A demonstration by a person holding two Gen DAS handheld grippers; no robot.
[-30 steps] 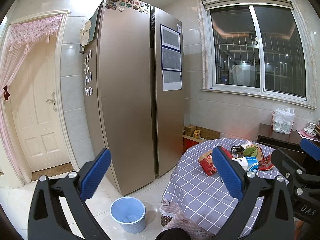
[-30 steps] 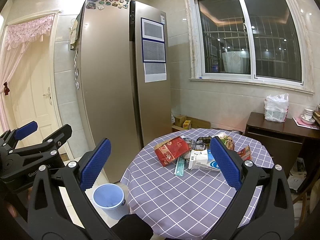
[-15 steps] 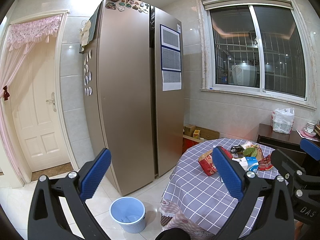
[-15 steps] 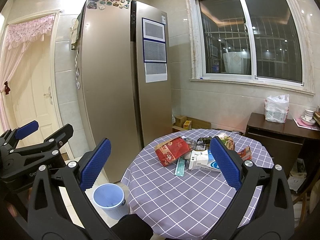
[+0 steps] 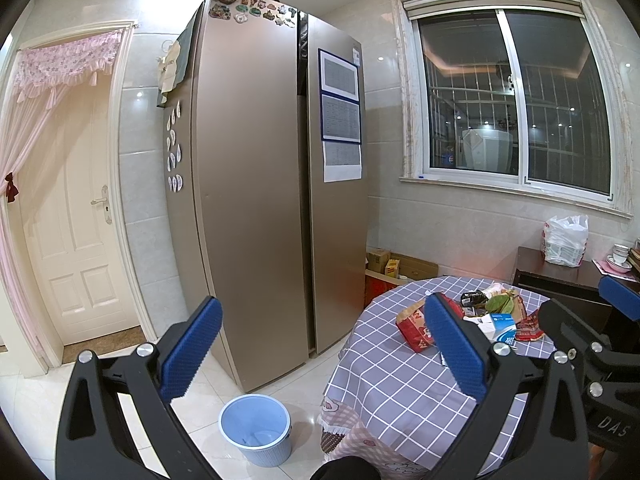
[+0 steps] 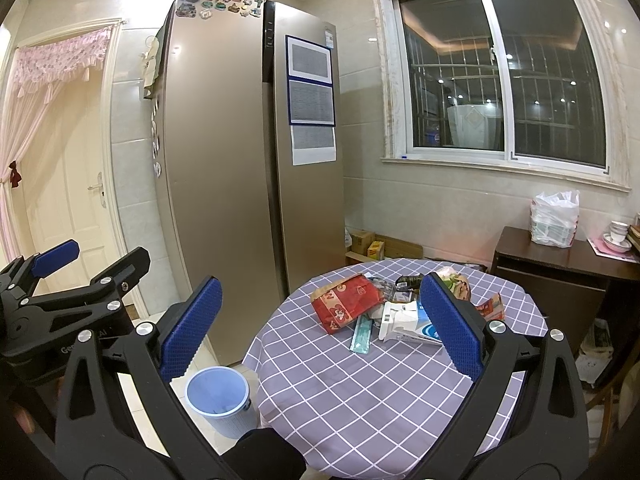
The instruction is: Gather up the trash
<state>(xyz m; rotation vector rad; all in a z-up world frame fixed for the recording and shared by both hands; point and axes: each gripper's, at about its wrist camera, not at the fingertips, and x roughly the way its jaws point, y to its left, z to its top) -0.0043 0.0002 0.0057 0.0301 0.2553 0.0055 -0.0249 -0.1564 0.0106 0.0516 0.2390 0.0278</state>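
Note:
A heap of trash lies at the far side of a round table with a purple checked cloth [image 6: 360, 380]: a red snack bag [image 6: 346, 302], a white and blue carton [image 6: 408, 322], a teal wrapper [image 6: 361, 332], green leaves [image 5: 500, 303] and a small red packet [image 6: 490, 306]. A light blue bin [image 6: 218, 398] [image 5: 256, 428] stands on the floor left of the table. My right gripper [image 6: 320, 320] is held open in the air short of the table, empty. My left gripper [image 5: 320, 344] hangs open and empty, high over the floor near the bin.
A tall gold fridge [image 5: 256, 200] stands behind the bin. A white door [image 5: 76, 232] with a pink curtain is at the left. A dark side cabinet [image 6: 560, 276] with a white plastic bag [image 6: 554, 220] stands right of the table. Cardboard boxes [image 6: 372, 246] sit by the wall.

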